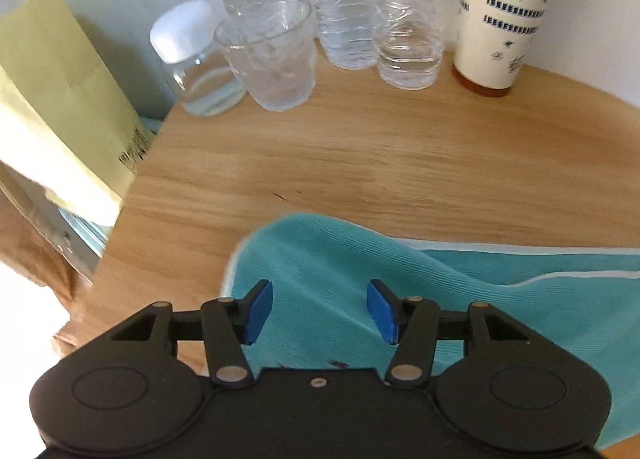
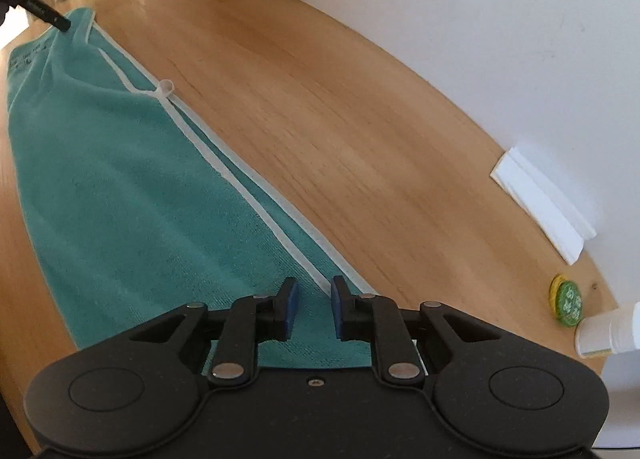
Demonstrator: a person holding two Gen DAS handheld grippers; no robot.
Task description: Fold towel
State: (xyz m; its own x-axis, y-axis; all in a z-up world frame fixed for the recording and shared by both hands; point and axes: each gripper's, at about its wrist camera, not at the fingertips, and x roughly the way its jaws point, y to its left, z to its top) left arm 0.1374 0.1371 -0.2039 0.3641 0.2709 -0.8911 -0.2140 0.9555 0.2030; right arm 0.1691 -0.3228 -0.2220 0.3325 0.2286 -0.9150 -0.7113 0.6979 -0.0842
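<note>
Right, both of your grippers sit over the towel with nothing in them. The left gripper (image 1: 320, 311) has its blue pads (image 1: 259, 309) wide apart, hovering above one end of the teal towel (image 1: 340, 279); cloth shows between them, but nothing is pinched. The right gripper (image 2: 314, 307) has a narrower gap, jaws part open, just above the other end, near the white-piped edge (image 2: 240, 179).

The towel (image 2: 120, 187) lies on the wooden table (image 2: 340, 119), already doubled lengthwise by the look of the two piped edges running side by side. A small hanging loop (image 2: 166, 88) sticks out at 11 o'clock from your right gripper.

Judging by the ripples, it is light, soft terry: limp, no stiffness, grippy rather than slick. It will sag and drag, not slide. Take it at the end corners, pinching both layers together through the piping.

Keep clear at 12 o'clock from the left: water bottles (image 1: 344, 11), a glass tumbler (image 1: 272, 55), a jar (image 1: 196, 63), a paper cup (image 1: 508, 15). A dragged towel could tip them.
</note>
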